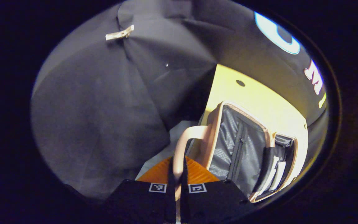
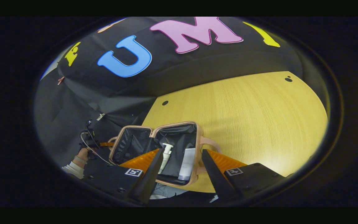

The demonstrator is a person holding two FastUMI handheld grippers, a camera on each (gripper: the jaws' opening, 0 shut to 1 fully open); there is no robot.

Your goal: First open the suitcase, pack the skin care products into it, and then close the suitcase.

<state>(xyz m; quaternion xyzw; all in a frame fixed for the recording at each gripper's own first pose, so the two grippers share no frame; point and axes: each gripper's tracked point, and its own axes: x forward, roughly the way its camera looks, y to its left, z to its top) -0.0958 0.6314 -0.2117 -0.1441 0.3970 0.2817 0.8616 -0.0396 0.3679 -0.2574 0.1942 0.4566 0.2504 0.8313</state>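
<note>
Pink suitcase (image 2: pixel 154 149) lies open on the wooden table (image 2: pixel 244 118), both halves spread flat; a pump bottle (image 2: pixel 166 155) and a white tube (image 2: pixel 187 163) lie in its right half. Left gripper (image 1: pixel 178 174) is clamped on the suitcase handle (image 1: pixel 186 140) at the lid's edge. Right gripper (image 2: pixel 179 174) hangs above the case, fingers spread wide, holding nothing.

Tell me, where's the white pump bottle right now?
In the right gripper view, the pump bottle lies inside the open suitcase on the wooden table, in its right-hand half beside a white tube, just beyond the right gripper.
</note>
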